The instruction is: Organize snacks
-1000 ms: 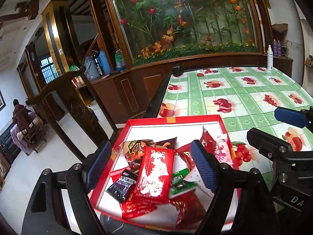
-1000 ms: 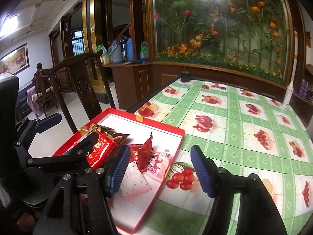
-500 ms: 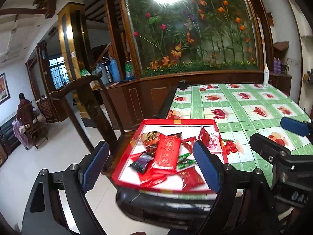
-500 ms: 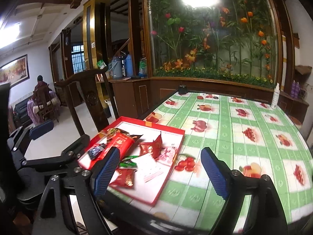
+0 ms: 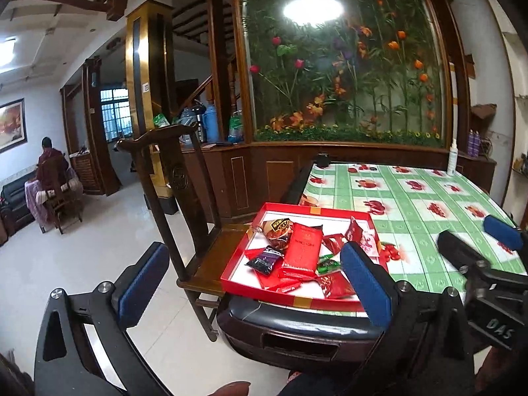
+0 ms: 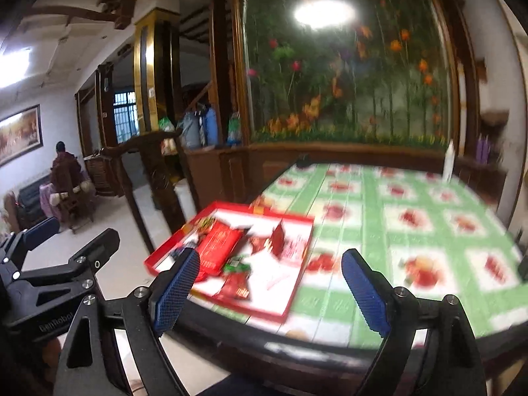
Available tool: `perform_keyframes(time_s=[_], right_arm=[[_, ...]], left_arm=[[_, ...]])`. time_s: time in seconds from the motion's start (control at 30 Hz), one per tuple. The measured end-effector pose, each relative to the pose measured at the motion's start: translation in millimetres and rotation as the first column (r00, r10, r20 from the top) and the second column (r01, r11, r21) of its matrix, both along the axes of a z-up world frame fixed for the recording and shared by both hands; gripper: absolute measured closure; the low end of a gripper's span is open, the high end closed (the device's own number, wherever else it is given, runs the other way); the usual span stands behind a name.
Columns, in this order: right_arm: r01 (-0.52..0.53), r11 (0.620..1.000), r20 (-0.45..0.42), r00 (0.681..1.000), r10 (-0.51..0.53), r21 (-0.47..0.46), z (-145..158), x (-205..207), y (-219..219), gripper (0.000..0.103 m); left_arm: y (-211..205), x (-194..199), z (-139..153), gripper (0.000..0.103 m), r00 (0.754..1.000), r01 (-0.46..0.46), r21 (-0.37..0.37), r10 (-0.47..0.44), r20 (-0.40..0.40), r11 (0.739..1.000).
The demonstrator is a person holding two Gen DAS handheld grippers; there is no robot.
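Observation:
A red tray (image 5: 237, 257) with a white floor sits at the near left corner of the table and also shows in the right wrist view (image 6: 298, 283). It holds several snack packets: a long red packet (image 5: 302, 247), a dark purple packet (image 5: 264, 260), a small green one (image 5: 326, 264) and a gold-brown one (image 5: 279, 227). My left gripper (image 5: 254, 290) is open and empty, held back from the table edge. My right gripper (image 6: 270, 283) is open and empty, also held back from the table; its view is blurred.
The table has a green checked cloth with fruit prints (image 5: 412, 198) and a dark rim (image 5: 297, 323). A dark wooden chair (image 5: 184, 198) stands left of the tray. A white spray bottle (image 5: 452, 158) stands at the far right. A person (image 5: 49, 165) sits far left.
Both grippers have pulled back and away from the tray; the table edge and the chair now show. Both stay open and empty. The snacks have not moved.

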State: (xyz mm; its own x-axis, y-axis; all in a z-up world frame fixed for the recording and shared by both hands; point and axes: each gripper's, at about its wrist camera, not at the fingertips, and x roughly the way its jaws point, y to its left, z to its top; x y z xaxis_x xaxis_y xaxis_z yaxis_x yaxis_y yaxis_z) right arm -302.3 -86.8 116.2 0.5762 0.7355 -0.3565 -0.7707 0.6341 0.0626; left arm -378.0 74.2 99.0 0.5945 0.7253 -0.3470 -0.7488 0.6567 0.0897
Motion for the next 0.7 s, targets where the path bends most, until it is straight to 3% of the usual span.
perform_keyframes(time_s=[0.1, 0.2, 0.3, 0.57, 0.7], right_arm=[[0.009, 0.999, 0.026, 1.0, -0.01, 0.046, 2, 3, -4, 0.007], [0.026, 0.997, 0.0, 1.0, -0.026, 0.075, 1, 9, -5, 0.007], [0.025, 0.997, -0.017, 1.0, -0.024, 0.068, -2, 9, -2, 0.007], [-0.004, 1.0, 0.068, 0.998, 0.003, 0.028, -2, -11, 5, 0.005], [-0.009, 1.0, 0.06, 0.998, 0.007, 0.025, -4, -9, 7, 0.005]], left_arm=[[3, 0, -4, 0.0, 1.0, -0.015, -0.004, 0.015, -0.016, 1.0], [3, -5, -7, 0.0, 0.999, -0.025, -0.001, 0.025, -0.021, 1.0], [7, -11, -9, 0.0, 0.999, -0.035, -0.009, 0.034, -0.018, 0.999], [15, -18, -10, 0.0, 0.998, -0.062, -0.022, 0.062, -0.006, 0.998], [16, -17, -12, 0.0, 0.998, -0.058, -0.02, 0.058, -0.014, 0.998]])
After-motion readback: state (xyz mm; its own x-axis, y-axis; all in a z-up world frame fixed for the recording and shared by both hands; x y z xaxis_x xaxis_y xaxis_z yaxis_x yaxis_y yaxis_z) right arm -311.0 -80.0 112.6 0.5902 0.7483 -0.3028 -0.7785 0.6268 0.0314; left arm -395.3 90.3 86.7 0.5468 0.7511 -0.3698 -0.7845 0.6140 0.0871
